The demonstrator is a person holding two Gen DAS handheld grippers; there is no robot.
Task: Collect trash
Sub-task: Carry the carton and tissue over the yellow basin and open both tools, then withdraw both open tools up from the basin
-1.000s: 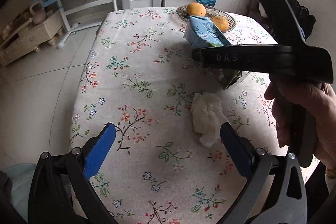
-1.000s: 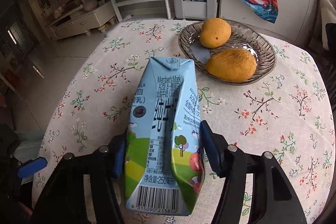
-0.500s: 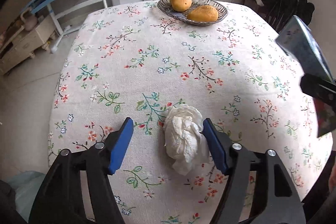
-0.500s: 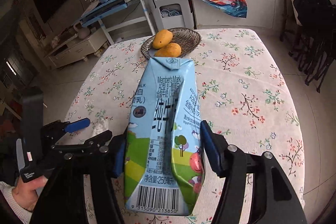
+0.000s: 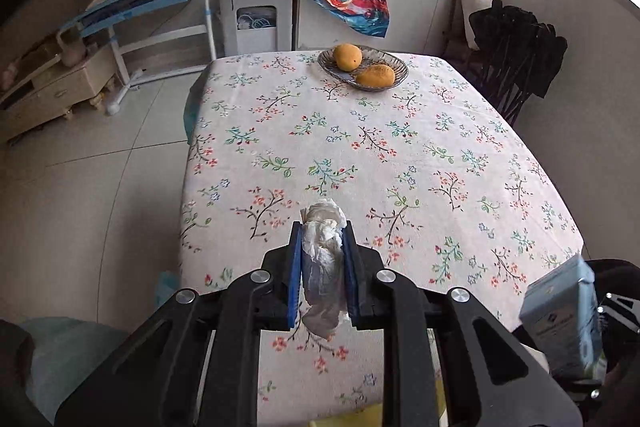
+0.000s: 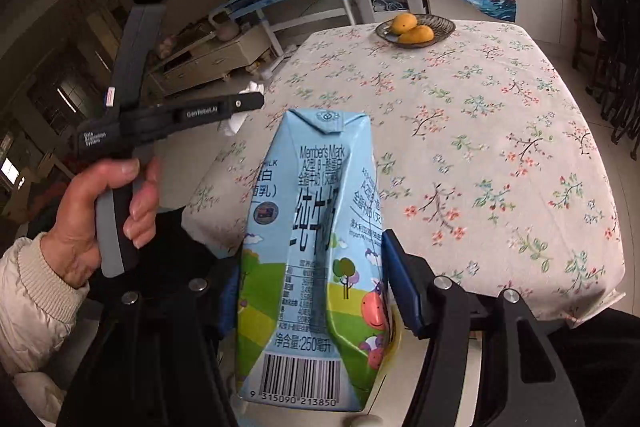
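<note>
Floral tabletop (image 5: 360, 147) in a tiled room, far beyond both tongs. Left tongs (image 5: 322, 275) closing, pads pressing a crumpled tissue (image 5: 323, 247). Ahead: dish (image 5: 400, 67) with two mangoes (image 5: 348, 56) (far end). Right tongs (image 6: 310, 291) clamped on a milk carton (image 6: 312, 251), printed "Member's Mark".

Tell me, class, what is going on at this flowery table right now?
A person is clearing trash with a gripper in each hand. The left gripper is closing on a crumpled white tissue, lifted off the tablecloth. The right gripper holds a dented blue milk carton. Only a dish with two mangoes remains on the table.
</note>
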